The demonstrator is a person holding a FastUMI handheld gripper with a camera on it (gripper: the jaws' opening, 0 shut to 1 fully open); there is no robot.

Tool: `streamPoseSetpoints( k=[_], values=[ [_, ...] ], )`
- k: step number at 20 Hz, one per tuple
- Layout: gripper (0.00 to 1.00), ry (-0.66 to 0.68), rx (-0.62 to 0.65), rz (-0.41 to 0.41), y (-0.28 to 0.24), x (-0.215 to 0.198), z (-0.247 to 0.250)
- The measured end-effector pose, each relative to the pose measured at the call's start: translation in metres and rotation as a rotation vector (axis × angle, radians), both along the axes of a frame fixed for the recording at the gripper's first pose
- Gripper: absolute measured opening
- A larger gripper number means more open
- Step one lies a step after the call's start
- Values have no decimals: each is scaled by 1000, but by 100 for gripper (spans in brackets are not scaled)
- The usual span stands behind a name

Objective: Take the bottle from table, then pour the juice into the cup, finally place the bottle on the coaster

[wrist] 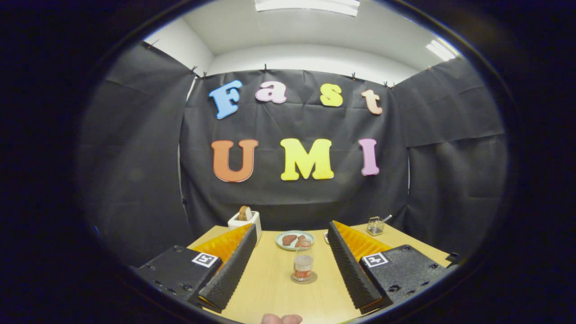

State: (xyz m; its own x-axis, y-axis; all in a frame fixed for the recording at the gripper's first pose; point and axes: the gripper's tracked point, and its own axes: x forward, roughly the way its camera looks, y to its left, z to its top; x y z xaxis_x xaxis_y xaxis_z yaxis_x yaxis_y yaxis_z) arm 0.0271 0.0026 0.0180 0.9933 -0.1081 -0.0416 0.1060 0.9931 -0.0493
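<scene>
Fingertips (281, 318) of someone's hand peek in nearest, then the tongs (288, 288), spread wide and holding nothing. Dead ahead between them, bottle (303, 265) stands upright on the coaster (303, 279), plate (294, 240) beyond on the surface (270, 288).

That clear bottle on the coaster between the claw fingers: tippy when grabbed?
Likely. The bottle looks tall and narrow on a small coaster, so a nudge may topple it. Clear, smooth walls may slip. Partly filled, probably light. The claw is open.
</scene>
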Motion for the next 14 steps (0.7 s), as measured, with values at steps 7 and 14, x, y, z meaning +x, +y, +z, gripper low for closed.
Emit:
streamPoseSetpoints(
  k=[7,14],
  values=[
    [100,-37,20,34,11,-31,15],
    [100,-34,16,49,15,-37,17]
  ],
)
